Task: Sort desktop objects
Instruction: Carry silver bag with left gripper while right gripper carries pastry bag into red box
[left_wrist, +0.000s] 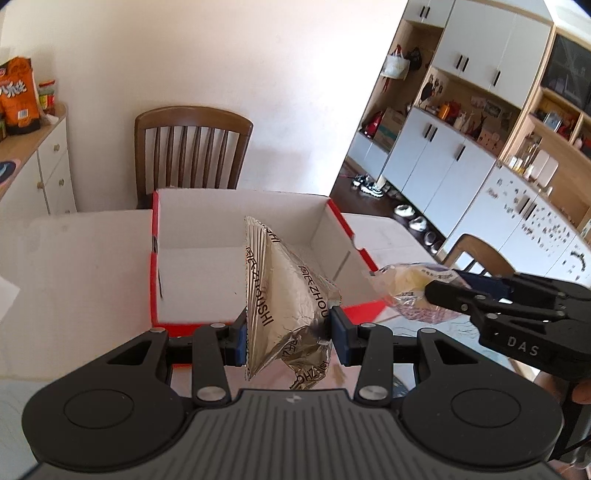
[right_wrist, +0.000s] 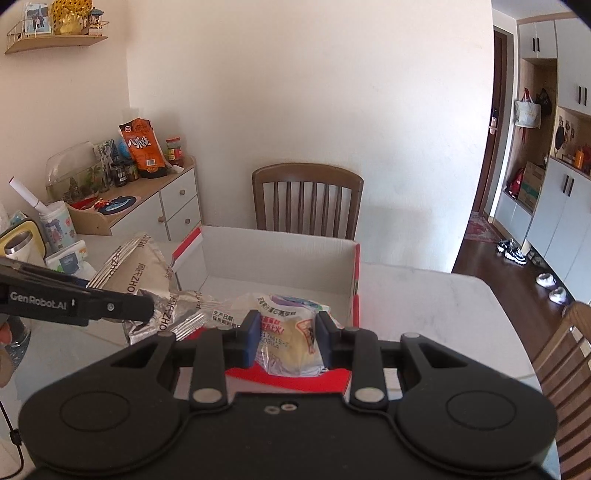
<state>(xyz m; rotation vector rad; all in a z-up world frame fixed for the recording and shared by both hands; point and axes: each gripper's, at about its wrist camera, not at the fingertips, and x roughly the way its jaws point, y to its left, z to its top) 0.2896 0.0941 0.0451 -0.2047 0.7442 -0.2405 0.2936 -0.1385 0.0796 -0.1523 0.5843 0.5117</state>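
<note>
My left gripper (left_wrist: 288, 338) is shut on a silver foil snack packet (left_wrist: 284, 291) and holds it over the near edge of an open red-and-white cardboard box (left_wrist: 236, 218). My right gripper (right_wrist: 286, 341) is shut on a clear-wrapped bread packet (right_wrist: 288, 332) above the box's near wall (right_wrist: 291, 380). In the left wrist view the right gripper (left_wrist: 428, 291) comes in from the right with the bread packet (left_wrist: 410, 284) beside the box's right corner. In the right wrist view the left gripper (right_wrist: 147, 306) holds the foil packet (right_wrist: 147, 273) at the box's left side. The box floor shows nothing in it.
The box stands on a white table (left_wrist: 74, 251). A wooden chair (right_wrist: 306, 201) stands behind it, another chair (right_wrist: 569, 362) at the right. A sideboard (right_wrist: 147, 206) with jars, an orange bag and a fishbowl is at the left. Cups and tissues (right_wrist: 55, 236) stand at the table's left.
</note>
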